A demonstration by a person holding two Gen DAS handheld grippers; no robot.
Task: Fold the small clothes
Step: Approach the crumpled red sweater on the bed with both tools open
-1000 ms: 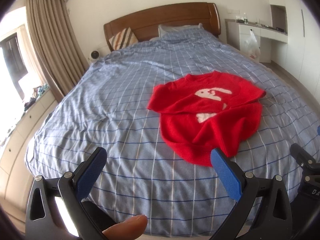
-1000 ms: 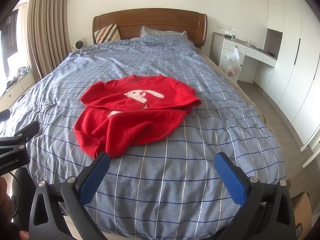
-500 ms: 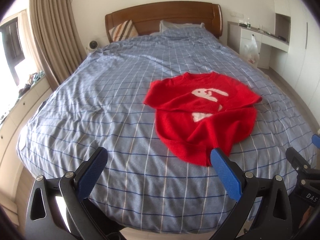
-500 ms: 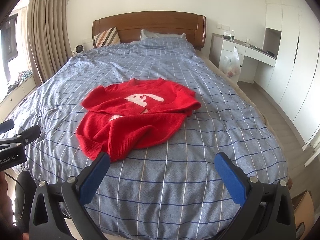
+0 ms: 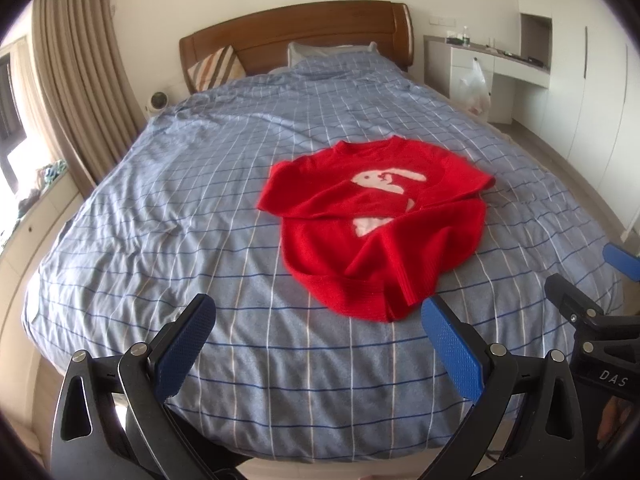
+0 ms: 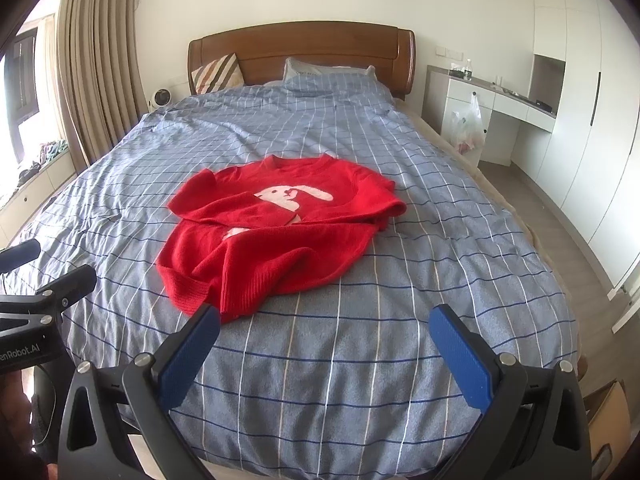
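A small red sweater (image 5: 380,224) with a white rabbit on the chest lies on the blue checked bed cover (image 5: 168,200), sleeves folded across the front and the hem rumpled. It also shows in the right wrist view (image 6: 276,224). My left gripper (image 5: 316,340) is open and empty above the foot of the bed, short of the sweater's hem. My right gripper (image 6: 324,344) is open and empty, also above the foot of the bed, just right of the hem.
A wooden headboard (image 6: 300,48) with a striped cushion (image 6: 218,74) and pillow stands at the far end. Brown curtains (image 6: 96,60) hang on the left. A white desk (image 6: 496,108) with a plastic bag (image 6: 466,124) stands on the right.
Both grippers have tilted and shifted a little, so the sweater sits slightly lower and closer in both views. Both stay open. The sweater has not moved.
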